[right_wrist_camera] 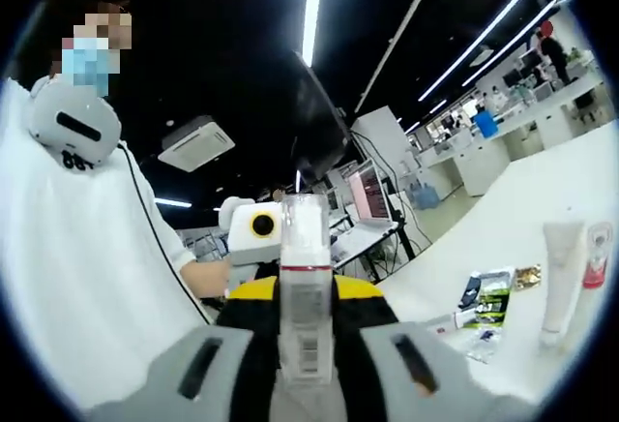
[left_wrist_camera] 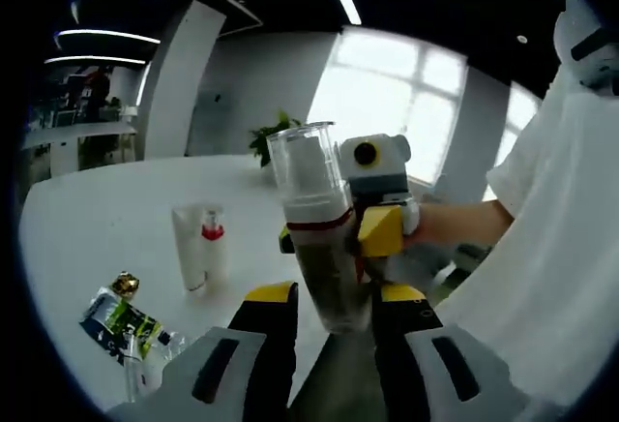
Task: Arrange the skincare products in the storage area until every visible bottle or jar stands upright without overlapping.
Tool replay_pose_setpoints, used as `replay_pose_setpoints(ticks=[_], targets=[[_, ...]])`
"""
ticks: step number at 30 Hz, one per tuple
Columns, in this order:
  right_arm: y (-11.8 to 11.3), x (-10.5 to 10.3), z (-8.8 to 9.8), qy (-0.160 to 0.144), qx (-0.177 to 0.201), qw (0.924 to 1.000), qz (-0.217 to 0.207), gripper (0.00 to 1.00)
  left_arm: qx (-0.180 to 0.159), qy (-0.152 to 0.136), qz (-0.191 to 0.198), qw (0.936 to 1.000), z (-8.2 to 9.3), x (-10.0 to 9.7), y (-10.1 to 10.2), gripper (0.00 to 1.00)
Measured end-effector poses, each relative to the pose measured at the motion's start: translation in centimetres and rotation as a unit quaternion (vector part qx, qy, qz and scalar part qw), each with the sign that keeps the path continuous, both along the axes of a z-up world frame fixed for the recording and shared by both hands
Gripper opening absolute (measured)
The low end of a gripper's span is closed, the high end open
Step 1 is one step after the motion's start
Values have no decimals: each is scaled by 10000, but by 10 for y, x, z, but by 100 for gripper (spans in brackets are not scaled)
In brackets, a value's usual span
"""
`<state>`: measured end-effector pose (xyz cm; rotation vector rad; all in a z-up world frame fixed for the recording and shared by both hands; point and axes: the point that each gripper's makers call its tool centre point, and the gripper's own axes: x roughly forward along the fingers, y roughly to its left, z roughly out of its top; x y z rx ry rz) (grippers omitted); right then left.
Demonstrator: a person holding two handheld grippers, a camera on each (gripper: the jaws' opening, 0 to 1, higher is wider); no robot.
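A pump bottle [left_wrist_camera: 314, 190] with a clear cap, a red band and a dark lower body is held upright in the air over the white table [left_wrist_camera: 106, 209]. My left gripper [left_wrist_camera: 334, 296] grips its lower body from below. The right gripper [left_wrist_camera: 334, 235] comes in from the right and clamps it just under the red band with its yellow tips. In the right gripper view the same bottle [right_wrist_camera: 305, 238] stands between my right gripper's [right_wrist_camera: 307, 291] yellow-tipped jaws. A white tube [left_wrist_camera: 189, 243] and a small red-capped bottle [left_wrist_camera: 213, 243] stand upright side by side on the table.
Loose sachets [left_wrist_camera: 116, 317] and a small gold piece [left_wrist_camera: 126, 284] lie on the table near its front. The tube [right_wrist_camera: 559, 272], small bottle [right_wrist_camera: 598, 253] and sachets [right_wrist_camera: 488, 296] show at the right. A person in a white shirt [left_wrist_camera: 551, 248] stands close.
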<state>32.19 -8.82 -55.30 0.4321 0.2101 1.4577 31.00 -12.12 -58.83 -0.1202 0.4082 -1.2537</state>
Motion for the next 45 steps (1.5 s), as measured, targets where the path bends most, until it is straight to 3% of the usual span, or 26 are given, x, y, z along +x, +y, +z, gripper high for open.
replay_pose_setpoints(ticks=[7, 13, 18, 25, 28, 33, 36, 41, 43, 45], targets=[[-5, -6, 0, -8, 40, 10000, -20, 20, 30, -87, -274, 9996, 4, -6, -8, 22], [-9, -7, -1, -91, -16, 9999, -134, 20, 105, -79, -263, 9996, 1, -6, -12, 21], [-13, 1, -5, -248, -204, 9979, -561, 21, 452, -206, -103, 9987, -5, 2, -11, 20], [-23, 10, 6, -524, -306, 9923, -1077, 22, 942, -370, -311, 9944, -23, 0, -17, 19], [-27, 16, 10, -600, -406, 9884, -1331, 23, 979, -369, -339, 9939, -28, -1, -22, 19], [-29, 16, 8, -750, -766, 9800, -1677, 22, 987, -432, -309, 9937, -31, 4, -25, 19], [-32, 19, 3, -976, -1274, 9670, -1978, 23, 1050, -464, -276, 9930, -35, 8, -26, 19], [-33, 21, 0, -1185, -1619, 9523, -2299, 22, 1089, -537, -166, 9925, -39, 17, -28, 18], [-34, 23, -5, -1346, -1840, 9425, -2445, 22, 1227, -631, -68, 9904, -44, 23, -29, 18], [-34, 23, -11, -1370, -1905, 9396, -2493, 22, 1308, -690, -96, 9890, -50, 27, -31, 18]])
